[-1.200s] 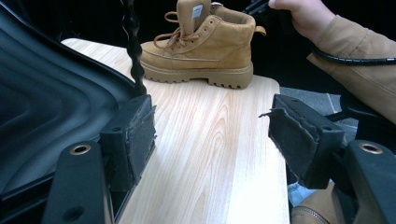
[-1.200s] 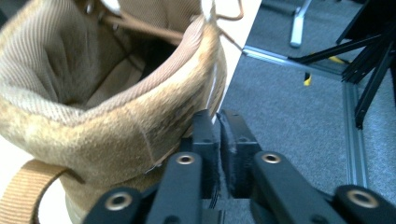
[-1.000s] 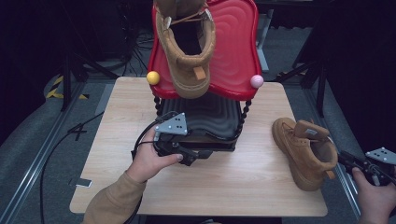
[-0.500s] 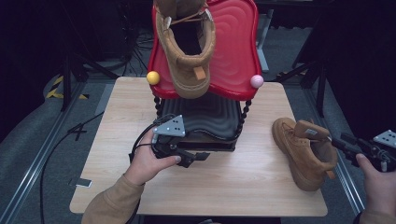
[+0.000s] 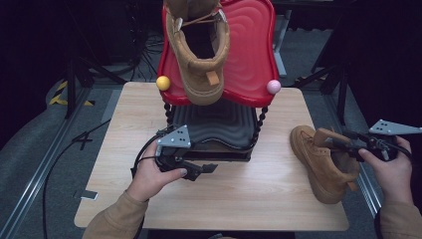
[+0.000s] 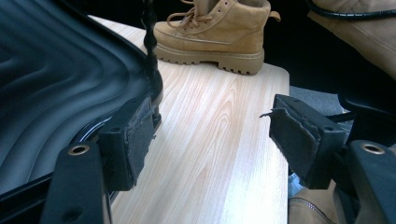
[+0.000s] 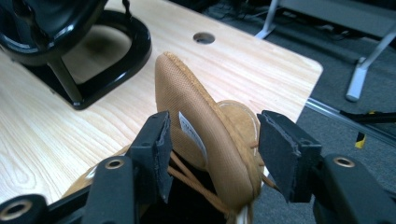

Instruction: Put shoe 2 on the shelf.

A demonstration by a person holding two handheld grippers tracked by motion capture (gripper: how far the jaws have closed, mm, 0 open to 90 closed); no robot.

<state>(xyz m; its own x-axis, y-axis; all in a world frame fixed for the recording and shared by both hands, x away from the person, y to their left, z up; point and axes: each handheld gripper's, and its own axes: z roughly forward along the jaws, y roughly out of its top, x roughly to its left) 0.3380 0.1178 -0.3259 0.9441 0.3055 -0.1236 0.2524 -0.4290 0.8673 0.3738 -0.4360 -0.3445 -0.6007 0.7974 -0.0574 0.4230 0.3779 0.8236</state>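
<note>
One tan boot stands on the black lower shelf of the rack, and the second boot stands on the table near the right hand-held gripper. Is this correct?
Not quite. The high view shows the first boot on the red upper shelf, not the black lower shelf. The second boot does stand on the table by the right hand-held gripper.

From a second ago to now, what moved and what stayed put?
The right claw slid in from the table's edge to the boot on the table, its jaws just opening; they now straddle the boot's collar without squeezing. The left claw, the boot on the red rack and the boot on the table stayed.
</note>
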